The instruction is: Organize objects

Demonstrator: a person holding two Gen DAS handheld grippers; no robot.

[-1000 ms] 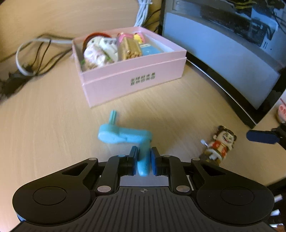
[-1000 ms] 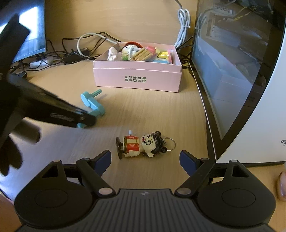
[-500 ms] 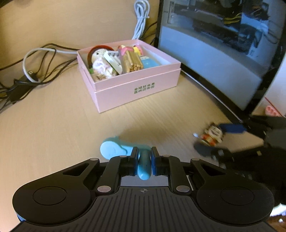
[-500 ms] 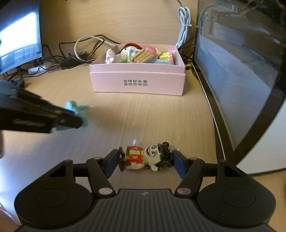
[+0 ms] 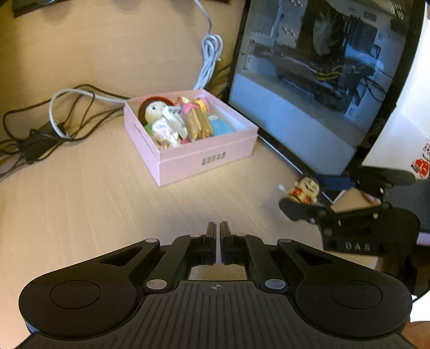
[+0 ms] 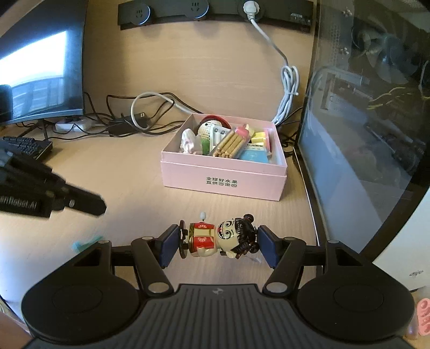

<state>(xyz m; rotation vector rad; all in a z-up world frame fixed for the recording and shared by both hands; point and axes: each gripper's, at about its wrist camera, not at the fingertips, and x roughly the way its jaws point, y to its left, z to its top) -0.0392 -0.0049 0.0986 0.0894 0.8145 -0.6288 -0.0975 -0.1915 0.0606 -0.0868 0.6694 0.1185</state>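
A pink box [image 5: 204,158] [image 6: 225,182] holding several small toys stands on the wooden desk. My right gripper [image 6: 219,245] is shut on a wind-up doll [image 6: 219,239] in red clothes, held sideways above the desk; it also shows in the left wrist view [image 5: 303,190]. My left gripper [image 5: 217,239] is shut with nothing between its fingers. A blurred light-blue toy [image 6: 84,243] lies on the desk below the left gripper [image 6: 80,204], half hidden by my right gripper's body.
A glass-sided computer case [image 5: 309,94] [image 6: 371,120] stands at the right. Cables [image 5: 53,120] and a power strip [image 6: 215,10] are at the back. A monitor [image 6: 37,72] and keyboard [image 6: 27,146] are at the left.
My left gripper let go of the blue toy, rose and shut empty. My right gripper closed on the doll and lifted it off the desk.
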